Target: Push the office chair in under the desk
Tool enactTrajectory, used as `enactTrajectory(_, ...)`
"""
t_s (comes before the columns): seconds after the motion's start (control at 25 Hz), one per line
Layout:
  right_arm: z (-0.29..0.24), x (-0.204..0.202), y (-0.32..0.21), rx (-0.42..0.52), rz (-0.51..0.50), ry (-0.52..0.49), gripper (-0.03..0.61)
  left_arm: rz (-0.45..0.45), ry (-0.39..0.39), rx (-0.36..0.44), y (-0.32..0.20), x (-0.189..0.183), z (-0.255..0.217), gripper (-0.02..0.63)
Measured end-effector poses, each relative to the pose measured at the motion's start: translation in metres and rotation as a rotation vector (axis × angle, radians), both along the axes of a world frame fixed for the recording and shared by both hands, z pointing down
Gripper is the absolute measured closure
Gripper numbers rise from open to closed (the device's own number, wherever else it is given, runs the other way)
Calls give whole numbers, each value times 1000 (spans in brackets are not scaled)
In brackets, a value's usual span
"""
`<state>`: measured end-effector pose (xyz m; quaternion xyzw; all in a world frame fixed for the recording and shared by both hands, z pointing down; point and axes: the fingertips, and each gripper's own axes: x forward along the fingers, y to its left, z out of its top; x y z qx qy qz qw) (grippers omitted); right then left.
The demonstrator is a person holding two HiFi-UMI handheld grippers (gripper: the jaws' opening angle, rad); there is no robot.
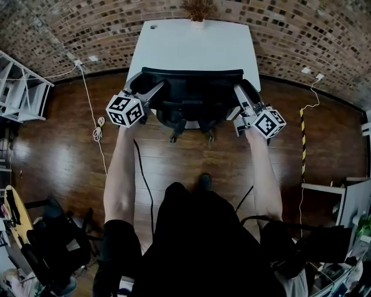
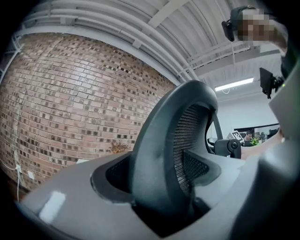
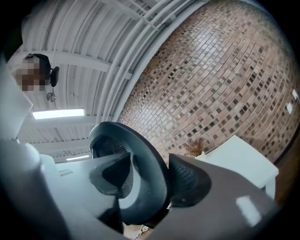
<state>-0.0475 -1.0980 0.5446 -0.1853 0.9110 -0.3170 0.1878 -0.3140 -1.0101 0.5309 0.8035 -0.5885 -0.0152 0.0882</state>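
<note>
The black mesh office chair (image 1: 191, 93) stands on the wood floor with its backrest toward me and its seat partly under the white desk (image 1: 191, 46). My left gripper (image 1: 152, 87) is shut on the left end of the backrest's top rim. My right gripper (image 1: 239, 90) is shut on the right end. In the left gripper view the curved rim (image 2: 159, 154) runs up between the jaws of the left gripper (image 2: 161, 187). In the right gripper view the rim (image 3: 140, 173) sits clamped in the right gripper (image 3: 150, 183), and the desk (image 3: 239, 159) shows beyond it.
A brick wall runs behind the desk, and a dried plant (image 1: 198, 8) stands at the desk's far edge. A white shelf (image 1: 20, 87) stands at the left, with a white cable (image 1: 95, 125) on the floor. Another dark chair (image 1: 55, 243) is at the lower left. A striped cable cover (image 1: 302, 133) lies at the right.
</note>
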Motion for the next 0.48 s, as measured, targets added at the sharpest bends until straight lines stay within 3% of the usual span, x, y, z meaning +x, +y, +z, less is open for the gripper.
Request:
enactTrajectory(0.16, 57, -41, 12, 54, 26, -4, 334, 15, 5, 59, 10, -43, 62, 179)
enactTrajectory(0.28, 39, -72, 4, 62, 21, -37, 337, 19, 12, 60, 0, -69, 51, 181)
enactTrajectory(0.4, 33, -76, -29, 15, 70, 25, 337, 20, 17, 45, -27, -77, 32, 181)
enactTrajectory(0.48, 32, -84, -43, 9, 48, 7, 337, 20, 21, 39, -42, -81, 36, 183)
